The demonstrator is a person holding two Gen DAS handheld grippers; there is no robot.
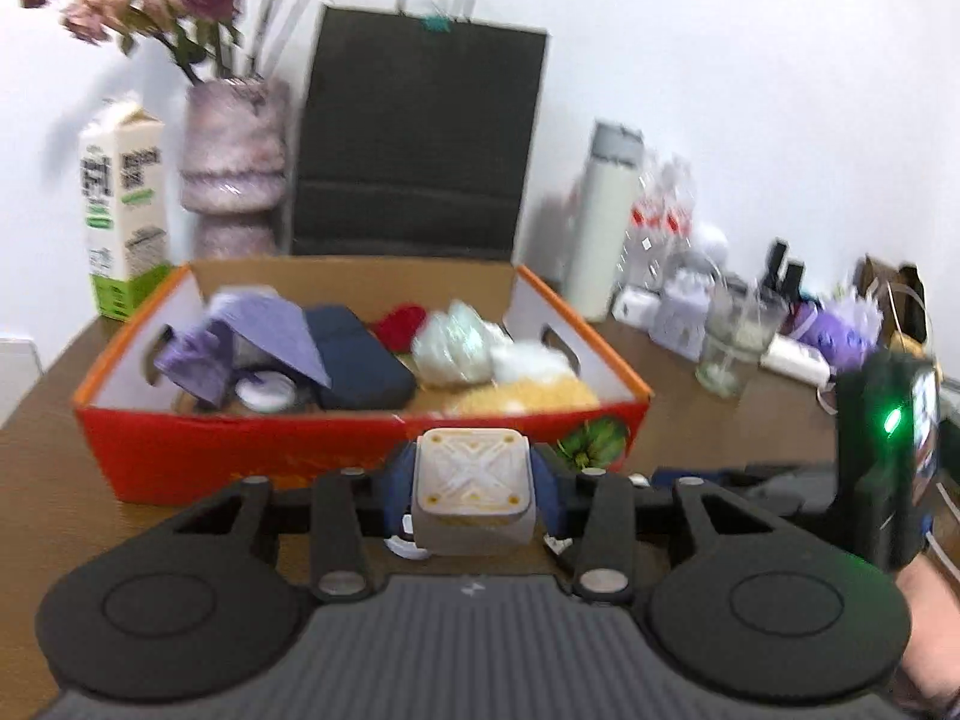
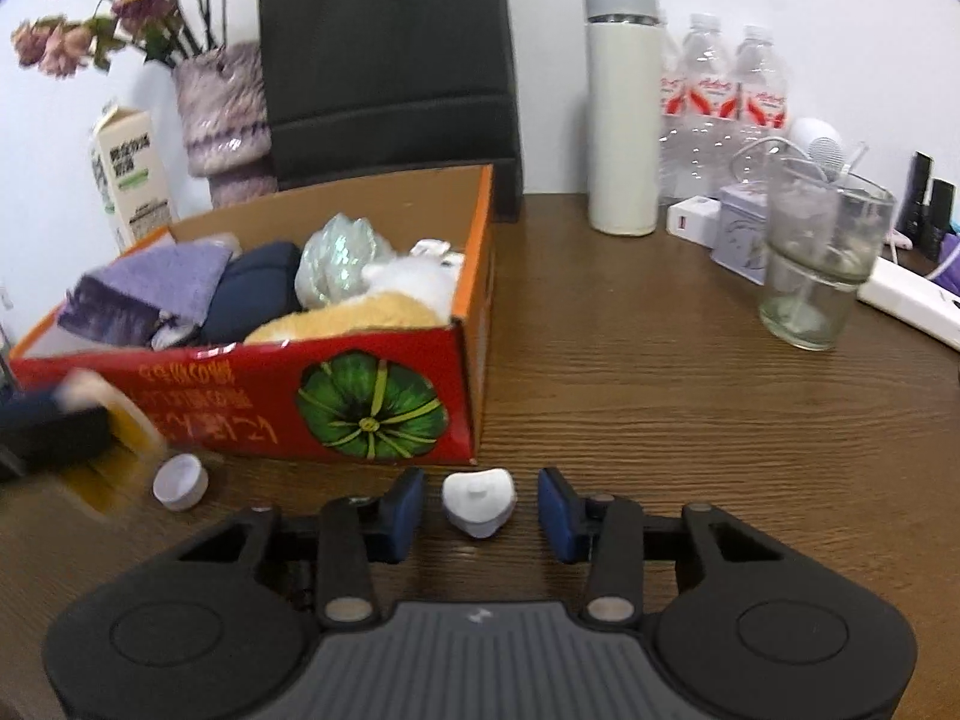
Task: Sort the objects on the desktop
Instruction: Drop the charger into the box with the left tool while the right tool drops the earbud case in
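While both grippers hang low over the brown wood-grain table point(image 2: 660, 396), the scene reads as follows.

Left gripper point(image 1: 474, 495): its blue-padded fingers point(image 1: 399, 495) are pressed against the two sides of a small grey cube with a cream top bearing a raised X pattern point(image 1: 474, 480); the cube is pinched between them, just in front of the box's near wall.

Right gripper point(image 2: 480, 510): its blue pads point(image 2: 405, 507) stand spread apart, with a small white heart-shaped lump point(image 2: 479, 501) lying on the table between them, touching neither pad.

Box: a red-and-orange cardboard box with a green pumpkin printed on its front point(image 2: 372, 402) sits on the table, its top open.

Box contents: a folded purple cloth point(image 2: 150, 288), a dark navy pouch point(image 2: 252, 294), a crinkled clear plastic bag point(image 2: 339, 267), a white-and-tan plush toy point(image 2: 384, 300), and, in the left wrist view, something red point(image 1: 399, 324) at the back.

Near the box: a small white round cap point(image 2: 180, 480) lies on the table by the box's front left corner.

Behind the box: a black paper bag point(image 1: 420, 144), a mauve ribbed vase of dried pink flowers point(image 1: 234, 162) and a white-and-green carton point(image 1: 123, 204).

Right side of the table: a tall cream flask with a grey lid point(image 2: 621, 108), two clear water bottles with red labels point(image 2: 726, 90), a clear drinking glass point(image 2: 816, 258).
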